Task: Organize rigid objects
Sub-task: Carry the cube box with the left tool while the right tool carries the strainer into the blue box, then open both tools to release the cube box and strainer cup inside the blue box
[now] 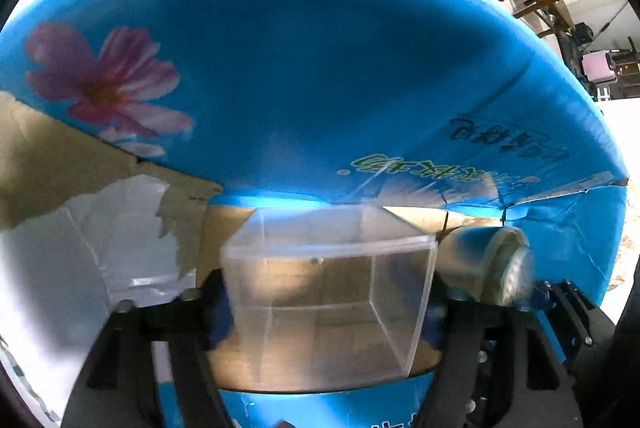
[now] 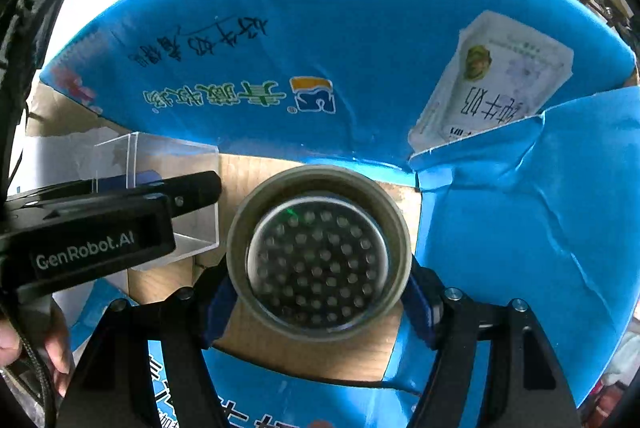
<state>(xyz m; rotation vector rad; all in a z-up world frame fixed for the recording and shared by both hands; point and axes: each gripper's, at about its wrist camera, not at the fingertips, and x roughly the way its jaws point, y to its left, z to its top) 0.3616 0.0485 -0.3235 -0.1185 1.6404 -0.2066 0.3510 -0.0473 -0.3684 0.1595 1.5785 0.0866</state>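
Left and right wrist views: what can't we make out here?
- Left wrist: metal strainer cup is motion-blurred and partly behind the clear box.
- Right wrist: the left tool covers part of the clear box; its contact points are hidden.
- Both views: the blue carton's floor is mostly covered by the held items; its printed text is too distorted to read.

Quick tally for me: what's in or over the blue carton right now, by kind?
Clear plastic boxes: 1, the clear box between the left gripper jaws.
Metal strainer cups: 1, the perforated metal cup between the right gripper jaws.
Cartons: 1, the blue carton.
Total: 3
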